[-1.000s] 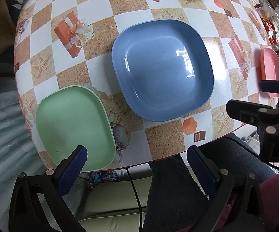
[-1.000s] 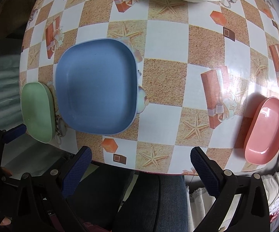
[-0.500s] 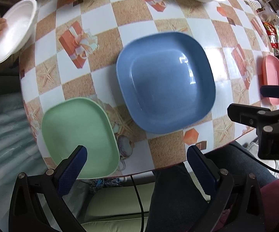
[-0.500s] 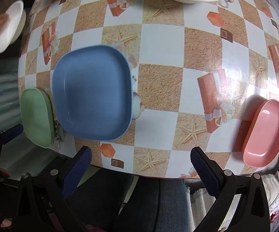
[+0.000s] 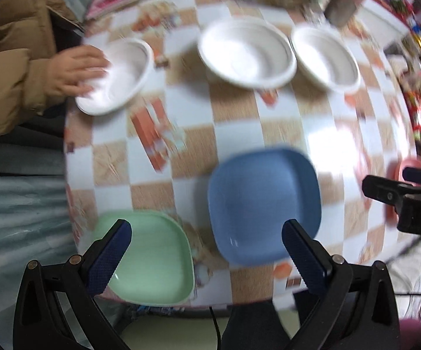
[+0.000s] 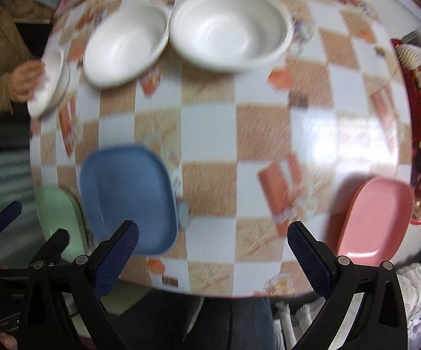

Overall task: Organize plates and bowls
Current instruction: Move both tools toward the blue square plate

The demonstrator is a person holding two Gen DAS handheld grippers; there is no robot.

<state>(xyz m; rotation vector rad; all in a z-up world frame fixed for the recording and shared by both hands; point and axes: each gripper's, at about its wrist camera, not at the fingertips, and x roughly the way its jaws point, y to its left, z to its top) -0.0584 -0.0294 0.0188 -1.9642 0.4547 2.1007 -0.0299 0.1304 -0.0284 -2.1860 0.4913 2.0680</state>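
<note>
- Table [image 6: 210, 134]: covered with a glossy checked cloth, white and sandy-brown squares printed with gift boxes and starfish.
- Near edge, left to right: green plate [image 5: 152, 259], blue plate [image 5: 263, 201] just beside it, pink plate [image 6: 376, 218] well apart.
- Far side: three white bowls; large bowl [image 6: 231, 29], touching middle bowl [image 6: 126, 43], and small bowl [image 5: 117, 75] at the left edge, tilted.
</note>
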